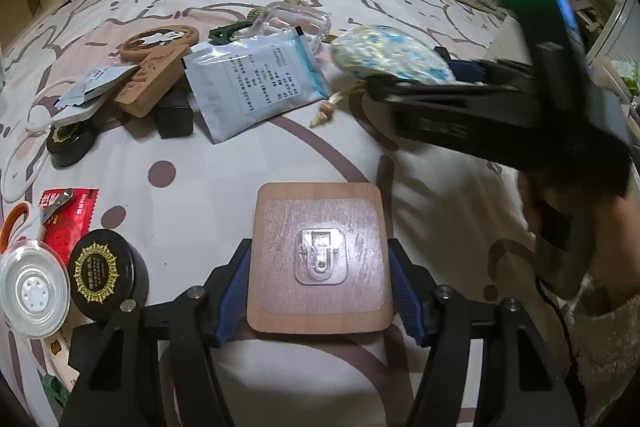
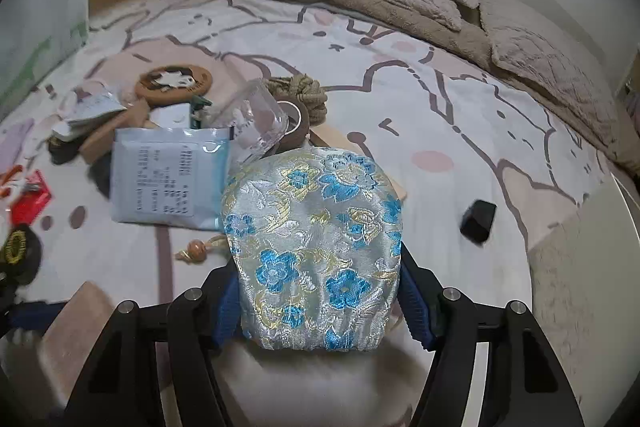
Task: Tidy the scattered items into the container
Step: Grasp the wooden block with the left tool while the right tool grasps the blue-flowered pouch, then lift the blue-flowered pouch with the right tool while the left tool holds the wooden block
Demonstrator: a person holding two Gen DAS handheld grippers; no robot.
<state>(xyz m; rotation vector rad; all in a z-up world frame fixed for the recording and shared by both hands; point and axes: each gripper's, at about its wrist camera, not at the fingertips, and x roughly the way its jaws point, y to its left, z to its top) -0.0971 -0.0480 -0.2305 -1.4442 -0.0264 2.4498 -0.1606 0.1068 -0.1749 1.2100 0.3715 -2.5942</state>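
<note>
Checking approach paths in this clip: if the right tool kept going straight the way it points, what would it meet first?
Holding the flowered pouch, the right tool points at the brown tape roll and clear plastic box just beyond. One of those probably comes first, though depth is hard to judge.

Clutter (image 2: 168, 183) crowds left side; bedsheet (image 2: 460, 131) right open (one black box (image 2: 478, 217)).

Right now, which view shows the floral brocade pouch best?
The right wrist view: the floral brocade pouch fills the centre, sharp, its blue flowers clear, between the right tongs pressing its sides. The left wrist view shows only its far end, blurred, partly hidden behind the right tongs.
</note>
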